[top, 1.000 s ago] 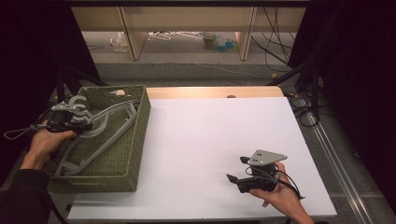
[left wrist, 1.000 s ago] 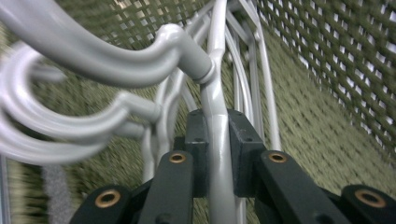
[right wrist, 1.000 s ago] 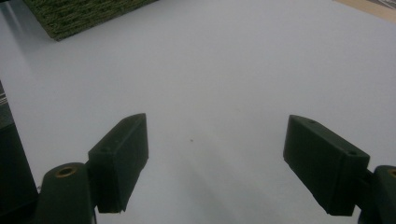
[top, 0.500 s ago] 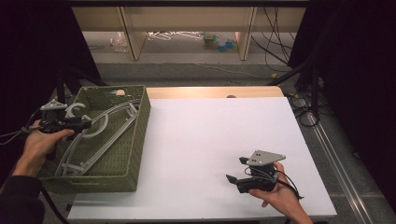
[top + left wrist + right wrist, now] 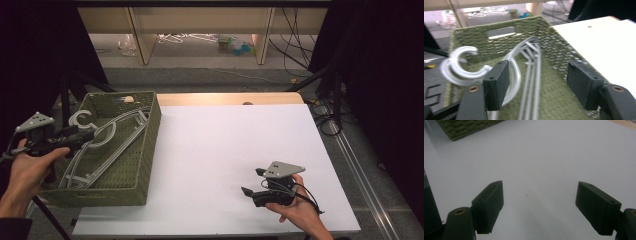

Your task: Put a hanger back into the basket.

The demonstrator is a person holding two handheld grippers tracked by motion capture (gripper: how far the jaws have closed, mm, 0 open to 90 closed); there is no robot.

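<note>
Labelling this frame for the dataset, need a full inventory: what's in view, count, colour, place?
Woven green basket: one, olive green, on the table's left edge.
Pale grey plastic clothes hangers: a few nested together, exact count unclear, lying in the basket, hooks toward its far left corner.
White table top: one, white, centre; a bare wooden strip along its far edge.
Wooden shelf legs on the floor beyond the table: light wood; small clutter between them, too blurred to name.
Black cables: several, on the floor at far right.
Left tool: black, open, nothing pressed between its pads, at the basket's left rim; its jaws have just been opening.
Right tool: black, open, low over the table's near right.
</note>
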